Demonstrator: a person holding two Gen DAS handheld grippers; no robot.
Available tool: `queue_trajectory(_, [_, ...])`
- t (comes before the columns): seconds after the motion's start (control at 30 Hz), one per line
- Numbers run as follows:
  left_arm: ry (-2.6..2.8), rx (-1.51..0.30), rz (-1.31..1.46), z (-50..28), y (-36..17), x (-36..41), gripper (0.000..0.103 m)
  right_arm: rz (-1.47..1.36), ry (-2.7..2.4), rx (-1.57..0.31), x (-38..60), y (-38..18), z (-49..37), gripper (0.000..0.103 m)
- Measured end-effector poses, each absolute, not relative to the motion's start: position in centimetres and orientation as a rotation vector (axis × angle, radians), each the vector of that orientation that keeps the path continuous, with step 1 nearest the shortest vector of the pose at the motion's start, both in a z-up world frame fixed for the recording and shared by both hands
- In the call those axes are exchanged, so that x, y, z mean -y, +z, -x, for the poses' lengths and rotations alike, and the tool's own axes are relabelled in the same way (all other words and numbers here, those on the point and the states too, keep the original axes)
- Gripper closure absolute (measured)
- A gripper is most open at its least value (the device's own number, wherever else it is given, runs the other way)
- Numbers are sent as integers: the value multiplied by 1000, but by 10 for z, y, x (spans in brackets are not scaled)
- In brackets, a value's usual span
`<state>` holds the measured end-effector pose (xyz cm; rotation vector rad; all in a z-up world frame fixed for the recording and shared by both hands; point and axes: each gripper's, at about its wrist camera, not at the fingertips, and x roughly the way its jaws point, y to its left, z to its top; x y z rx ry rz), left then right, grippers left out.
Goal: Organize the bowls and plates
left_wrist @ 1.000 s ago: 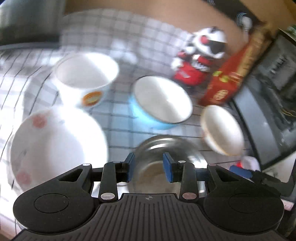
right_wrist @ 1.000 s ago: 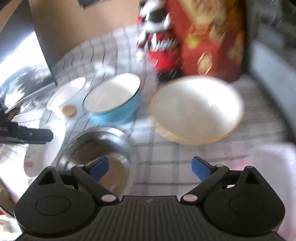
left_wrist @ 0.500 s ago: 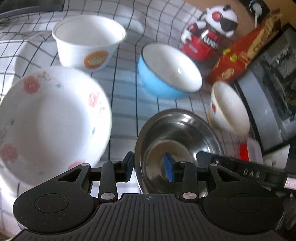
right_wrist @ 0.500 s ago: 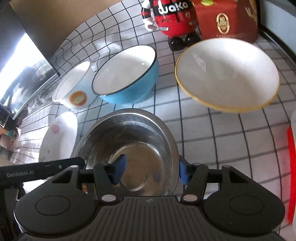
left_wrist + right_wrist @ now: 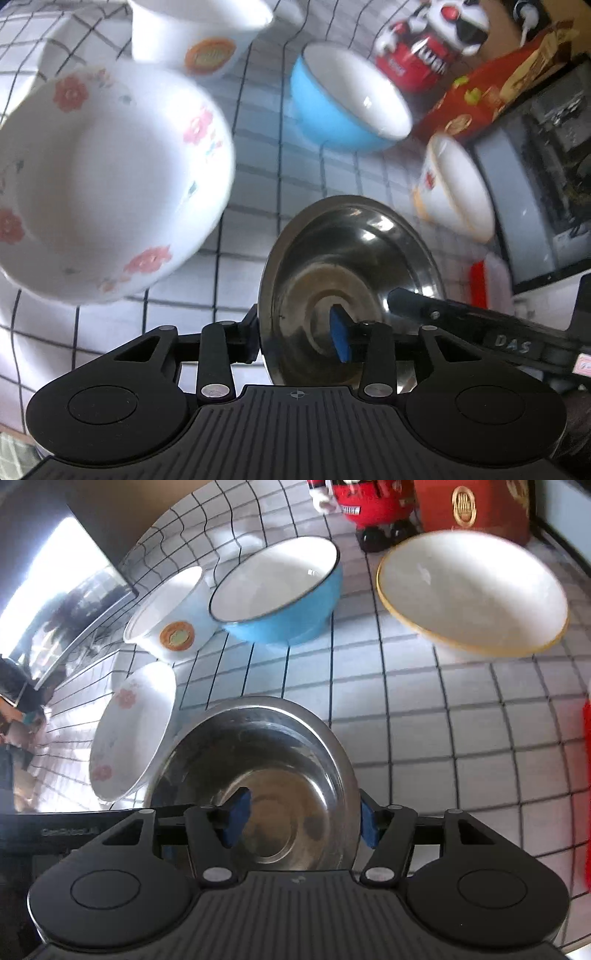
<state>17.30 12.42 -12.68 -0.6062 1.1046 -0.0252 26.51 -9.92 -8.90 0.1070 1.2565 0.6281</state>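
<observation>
Steel bowl (image 5: 255, 775): nearest item, at 6 o'clock in both wrist views, mouth up on the grid cloth; round, so no long axis; in the left view it appears tipped, its left rim edge-on.
Left gripper (image 5: 299, 334): straddles the steel bowl's left wall, one finger outside the rim, the blue pad (image 5: 340, 338) inside the basin; jaws opening, a clear gap between pad and metal; pitched steeply down toward the table.
Right gripper (image 5: 299, 821): straddles the bowl's right wall, left pad inside the basin, right pad just outside the rim; jaws opening; whether the pads press the wall cannot be told; pitched steeply down.
Other tool body (image 5: 480, 332): black, enters the left view at 4 o'clock, reaching over the steel bowl's rim.
Floral bowl (image 5: 107, 177): white with pink flowers, at 10 o'clock of the steel bowl in the left view, just beside it, mouth up, blurred.
Yellow-rimmed bowl (image 5: 472, 590): white, at 1 o'clock in the right view, apart from the steel bowl, mouth up.
Blue bowl (image 5: 280, 590): white inside, dark rim, at 12 o'clock, beyond the steel bowl.
White cup-bowl (image 5: 170, 616): orange emblem on its side, at 10 o'clock, touching or just beside the blue bowl.
Red toy figure (image 5: 369, 509): upright, farthest back at 12 o'clock.
Red carton (image 5: 472, 506): just right of the figure.
Table cloth (image 5: 443, 720): white, black grid lines.
</observation>
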Motion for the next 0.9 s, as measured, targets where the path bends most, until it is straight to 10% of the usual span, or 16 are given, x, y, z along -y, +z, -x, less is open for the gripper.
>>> queue_trajectory(0.27, [91,-848,476,-160,-54,-174,64,-96,784,-1067,43,-24,-275,39])
queue_trajectory(0.9, [225,-977,446,-162,-104,-285,64,25,814,-1176,-105,-93,-262,37])
